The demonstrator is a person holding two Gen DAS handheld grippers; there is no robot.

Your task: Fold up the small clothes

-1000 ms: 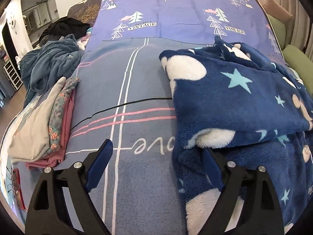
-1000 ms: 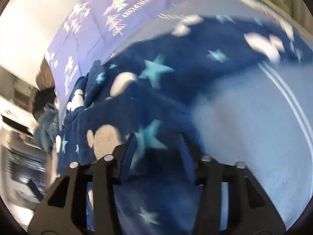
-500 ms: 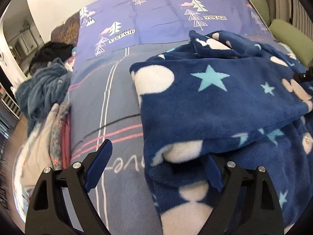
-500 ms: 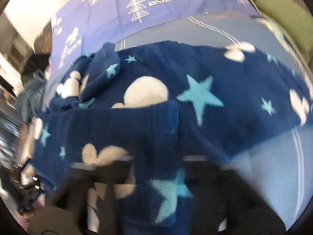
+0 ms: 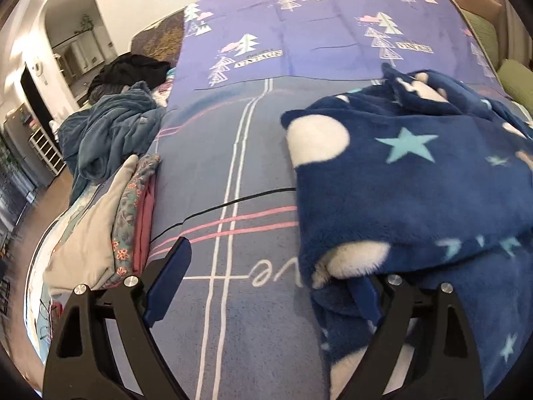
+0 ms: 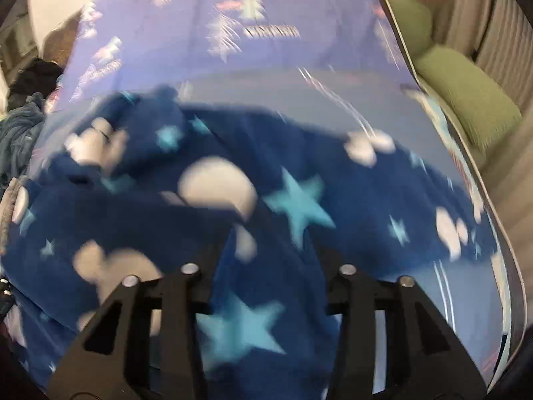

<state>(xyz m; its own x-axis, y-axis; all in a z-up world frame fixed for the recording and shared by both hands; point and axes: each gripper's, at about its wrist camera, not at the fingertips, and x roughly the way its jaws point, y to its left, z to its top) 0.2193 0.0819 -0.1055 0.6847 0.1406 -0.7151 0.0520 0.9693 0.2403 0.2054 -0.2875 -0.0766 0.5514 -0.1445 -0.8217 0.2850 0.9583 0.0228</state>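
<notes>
Fleece garment (image 5: 416,173), dark blue and plushy with white blobs and pale blue stars, lies on the right half of the bed; the far layer is doubled over toward you, so you look to be mid-fold.

Far left, a rumpled teal blanket (image 5: 110,126) sits beyond a stack of folded clothes (image 5: 110,220) in cream, floral and pink at the bed's left edge. Between that stack and the fleece, the grey-blue bedcover (image 5: 240,166) with white and pink stripes lies bare.

Your left gripper (image 5: 266,276) has its jaws wide apart: the left finger hangs over bare cover, the right finger is tucked against the near-left corner of the fleece. It holds nothing.

Your right gripper (image 6: 266,266) is blurred, and fleece fills the space between its arms and hides the tips. You seem to be pinching cloth, but I cannot tell for sure.

Next, probably bring the left jaws onto that near-left corner so both ends of the edge travel together, keeping the fold square.
</notes>
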